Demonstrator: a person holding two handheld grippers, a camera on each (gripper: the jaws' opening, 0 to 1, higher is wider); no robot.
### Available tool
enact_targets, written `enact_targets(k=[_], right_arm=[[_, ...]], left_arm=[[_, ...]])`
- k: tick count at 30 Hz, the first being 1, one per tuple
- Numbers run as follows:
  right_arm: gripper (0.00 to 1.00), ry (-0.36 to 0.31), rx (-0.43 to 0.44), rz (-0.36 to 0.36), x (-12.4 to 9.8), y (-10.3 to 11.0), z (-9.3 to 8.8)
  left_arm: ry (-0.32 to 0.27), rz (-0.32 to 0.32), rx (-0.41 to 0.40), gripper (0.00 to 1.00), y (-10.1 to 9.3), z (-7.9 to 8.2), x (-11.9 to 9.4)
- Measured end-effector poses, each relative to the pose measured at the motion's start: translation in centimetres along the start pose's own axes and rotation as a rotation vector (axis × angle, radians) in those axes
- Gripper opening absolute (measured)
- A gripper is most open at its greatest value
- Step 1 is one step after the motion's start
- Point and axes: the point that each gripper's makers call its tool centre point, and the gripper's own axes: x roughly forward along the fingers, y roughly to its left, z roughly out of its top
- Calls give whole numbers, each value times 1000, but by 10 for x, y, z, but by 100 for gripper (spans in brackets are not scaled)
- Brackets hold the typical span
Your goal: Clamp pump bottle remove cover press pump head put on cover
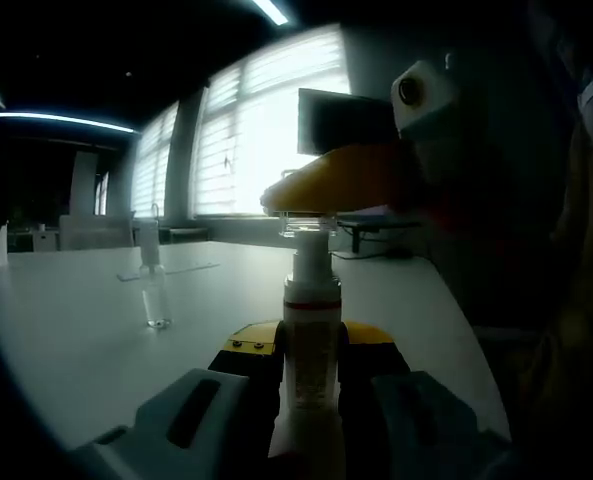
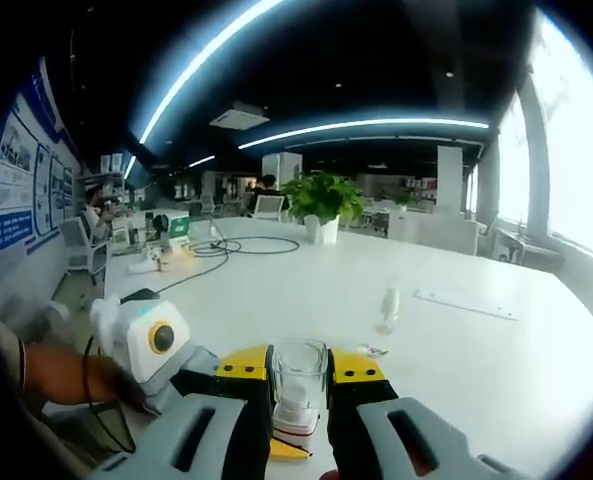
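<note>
Over the white desk (image 1: pixel 66 330), each hand-held gripper holds part of the pump bottle.
Left hand-held gripper (image 1: pixel 311 375) is clamped on the upright pump bottle (image 1: pixel 311 340). Right hand-held gripper (image 2: pixel 298 385) is closed around the clear cover (image 2: pixel 298 375), which sits at the bottle's top. A small clear bottle (image 1: pixel 156 300) stands apart on the desk.

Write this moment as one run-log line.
left tool: shut on pump bottle | right tool: shut on clear cover | table
</note>
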Motion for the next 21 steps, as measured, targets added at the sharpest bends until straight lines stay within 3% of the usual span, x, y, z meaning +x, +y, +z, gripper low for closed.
enact_targets(k=[6, 14, 21], right_arm=[[16, -4, 42, 14, -2, -2, -1], [16, -3, -62, -19, -4, 4, -5], [16, 10, -42, -21, -1, 2, -13]], left_arm=[[0, 1, 0, 12, -2, 0, 0], [0, -2, 6, 12, 2, -1, -1], [0, 0, 1, 12, 3, 0, -1]])
